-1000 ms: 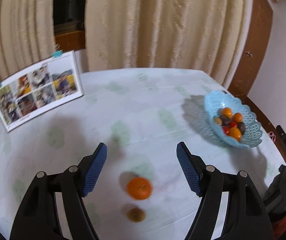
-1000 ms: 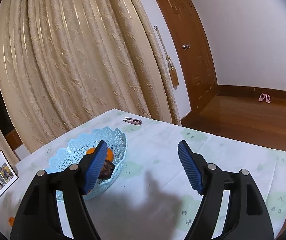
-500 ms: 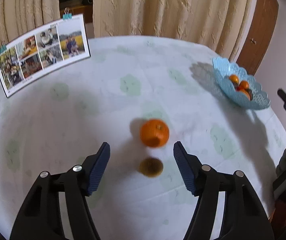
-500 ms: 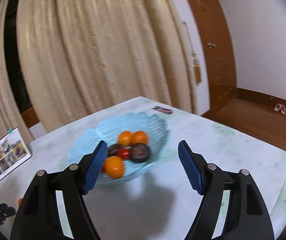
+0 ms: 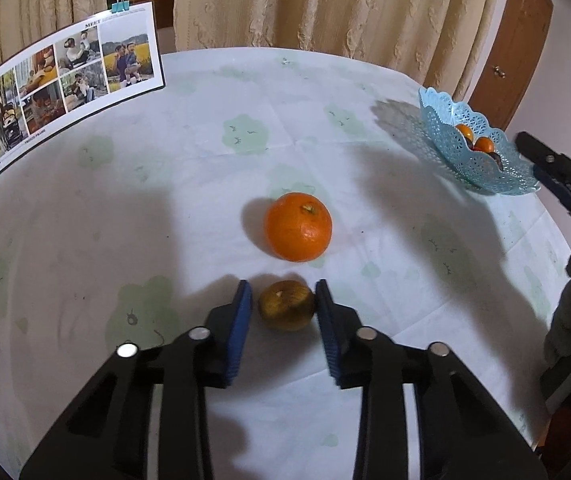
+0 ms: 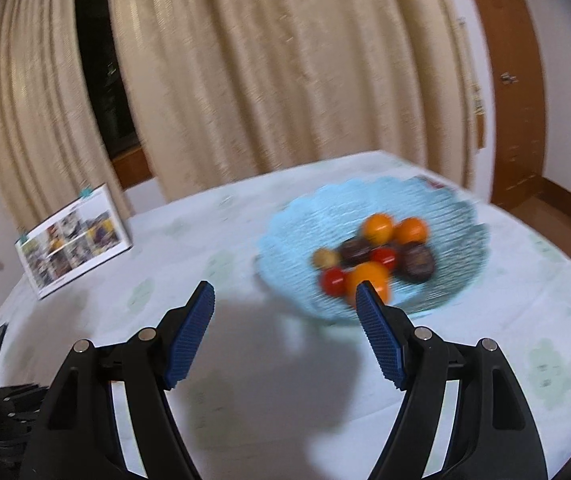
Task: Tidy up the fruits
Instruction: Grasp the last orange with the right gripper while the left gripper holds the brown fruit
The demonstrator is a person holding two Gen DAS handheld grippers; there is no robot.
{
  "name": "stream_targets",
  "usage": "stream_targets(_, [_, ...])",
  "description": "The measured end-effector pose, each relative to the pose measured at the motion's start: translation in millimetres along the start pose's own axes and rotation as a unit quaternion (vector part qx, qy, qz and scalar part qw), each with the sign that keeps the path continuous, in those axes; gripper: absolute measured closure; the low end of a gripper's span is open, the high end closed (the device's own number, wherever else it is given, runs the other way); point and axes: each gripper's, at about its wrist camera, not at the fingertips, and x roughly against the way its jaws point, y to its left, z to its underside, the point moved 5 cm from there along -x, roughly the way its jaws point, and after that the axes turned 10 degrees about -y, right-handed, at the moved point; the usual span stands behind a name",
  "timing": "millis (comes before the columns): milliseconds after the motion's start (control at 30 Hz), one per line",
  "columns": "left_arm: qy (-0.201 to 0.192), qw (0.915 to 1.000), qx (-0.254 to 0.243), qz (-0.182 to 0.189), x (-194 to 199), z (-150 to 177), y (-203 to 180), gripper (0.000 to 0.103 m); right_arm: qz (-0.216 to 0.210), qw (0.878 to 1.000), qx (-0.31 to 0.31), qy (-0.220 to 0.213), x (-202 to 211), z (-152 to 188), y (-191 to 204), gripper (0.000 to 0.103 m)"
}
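- Tablecloth [image 5: 205,208]: matt cloth, creased
- Basket [image 5: 451,136]: pale blue openwork plastic
- Orange [image 5: 298,227]: glossy, dimpled skin
- Left gripper [image 5: 284,305] pads [image 5: 241,320]: blue, ribbed
- Curtain [image 5: 325,4]: textured cloth
- Door [image 5: 513,52]: wood

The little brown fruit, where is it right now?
In the left wrist view the brown fruit sits on the table, low in the middle, between the left gripper's pads, just in front of the orange.

Basket [image 6: 373,248] fruit motion-blurred

Both wrist views face the basket [image 5: 481,148] [image 6: 297,232].
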Motion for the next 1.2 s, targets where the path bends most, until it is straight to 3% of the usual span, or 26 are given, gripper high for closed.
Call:
stream_targets(233, [-0.02,0.9997,0.008,-0.006,10.5,-4.7,8.1,0.074,-0.066,0.996,0.02,0.054,-17.0,16.4,50.0,0.028])
stream_targets(400, [-0.051,0.9977,0.016,-0.043,22.8,-12.3,23.0,0.074,-0.117,0.988,0.028,0.099,-27.3,31.2,82.8,0.028])
stream_targets(633, [-0.078,0.9911,0.046,-0.097,35.0,-18.0,56.8,0.074,-0.184,0.967,0.05,0.171,-42.4,58.1,137.1,0.028])
stream_targets(867, [-0.086,0.9871,0.07,-0.115,42.4,-18.2,76.9,0.074,-0.196,0.955,0.104,0.195,-49.7,73.3,168.8,0.029])
stream_targets(1200, [-0.084,0.986,0.075,-0.123,41.4,-17.2,81.1,0.074,-0.184,0.947,0.142,0.222,-63.2,93.1,175.9,0.055])
